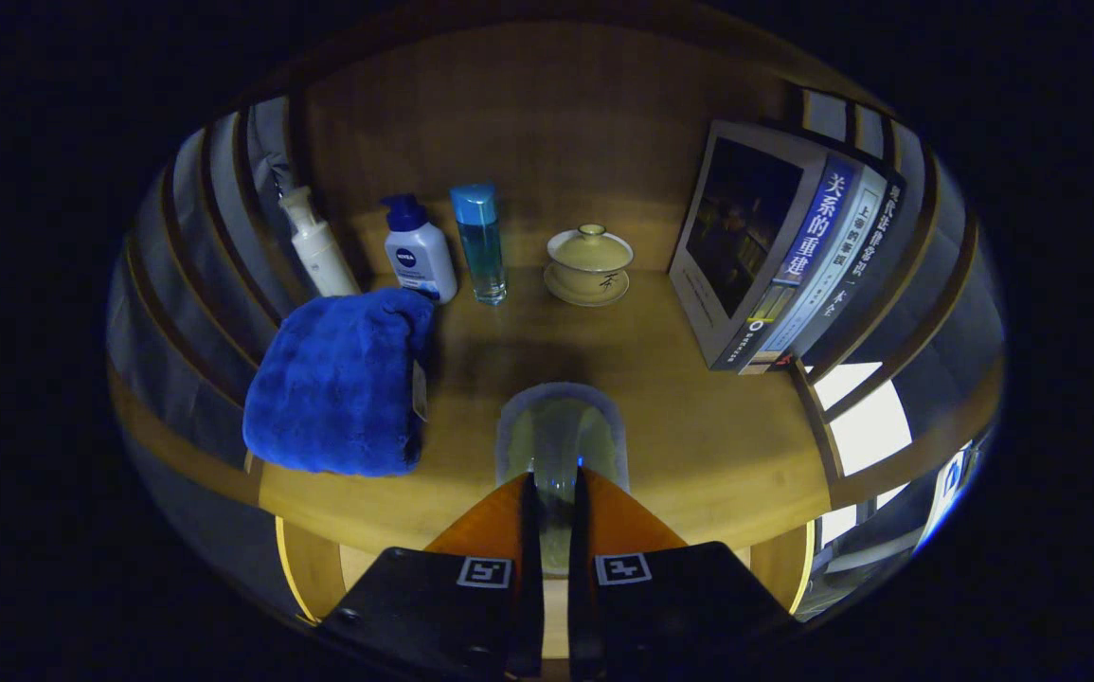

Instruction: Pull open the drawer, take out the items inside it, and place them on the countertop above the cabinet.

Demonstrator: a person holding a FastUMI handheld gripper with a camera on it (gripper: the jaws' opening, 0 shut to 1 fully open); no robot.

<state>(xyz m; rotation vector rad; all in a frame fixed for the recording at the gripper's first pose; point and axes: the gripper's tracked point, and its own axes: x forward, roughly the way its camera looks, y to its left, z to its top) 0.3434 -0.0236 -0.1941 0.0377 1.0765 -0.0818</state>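
The tongs [554,488] stand narrow, their two orange fingers [499,521] pinching the rim of a clear glass [561,438] that juts out just ahead of the tips. The glass seems to hang tilted away over the countertop [698,426]; whether its far end touches the wood cannot be told.

By its look the glass is stiff, smooth and breakable. The wall gripped is thin, so it will likely slip or pivot if the pinch eases, and too hard a squeeze could crack it. The hold on the rim gives little control over its swing; I judge it best lowered slowly until the base sits flat before the fingers spread.

Beyond the glass the wood is bare, a fair landing spot. A folded blue towel [338,384] lies to the left of the fingers, near but apart from the glass. Well beyond, in a row against the back, stand a white pump bottle [317,244], a white bottle [419,254] with a blue cap, a blue bottle [480,244] and a lidded cup [589,263] on a saucer. Books [783,246] lean to the right, well clear.
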